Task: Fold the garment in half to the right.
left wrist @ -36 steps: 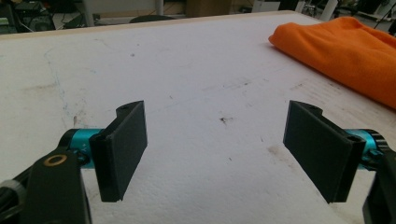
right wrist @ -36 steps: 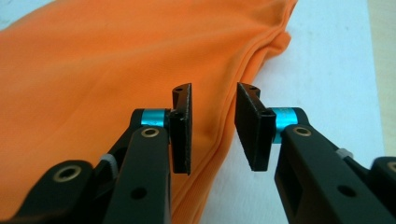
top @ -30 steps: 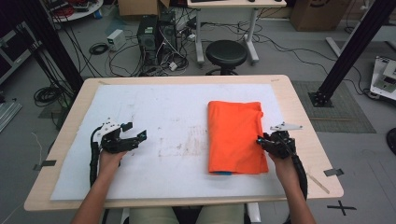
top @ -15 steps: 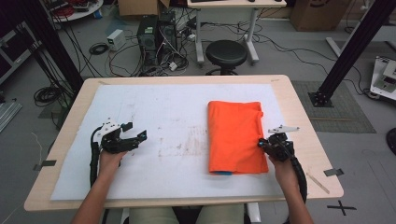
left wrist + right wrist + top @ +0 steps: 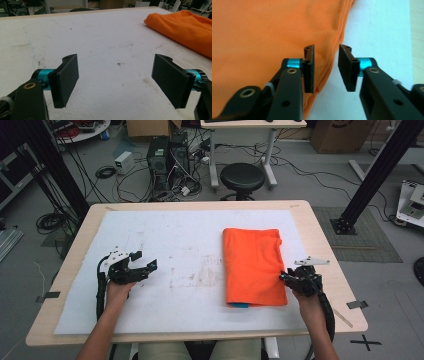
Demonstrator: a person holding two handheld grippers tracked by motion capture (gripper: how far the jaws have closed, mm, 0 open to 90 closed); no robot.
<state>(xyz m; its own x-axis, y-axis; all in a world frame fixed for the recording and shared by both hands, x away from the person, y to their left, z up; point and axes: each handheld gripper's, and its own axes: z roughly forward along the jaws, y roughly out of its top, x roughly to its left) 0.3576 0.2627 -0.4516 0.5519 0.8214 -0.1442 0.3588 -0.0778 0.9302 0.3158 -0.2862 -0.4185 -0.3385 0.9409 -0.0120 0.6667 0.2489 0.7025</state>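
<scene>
Fingers [image 5: 309, 70] of my right gripper [image 5: 325, 67] stand slightly parted, straddling the right edge of the folded orange cloth [image 5: 253, 265], which lies near-to-far on the table's [image 5: 200, 206] right half, while my left gripper [image 5: 145, 266] gapes wide, well apart.

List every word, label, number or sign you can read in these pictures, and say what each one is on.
None can be read.
Cardboard box on the floor at the far right: a dark printed mark, cut off by the frame's top edge, not readable.
Black cross taped on the floor at the near right: a mark, not text.
Orange cloth, white mat, left gripper and right gripper: no lettering visible.
</scene>
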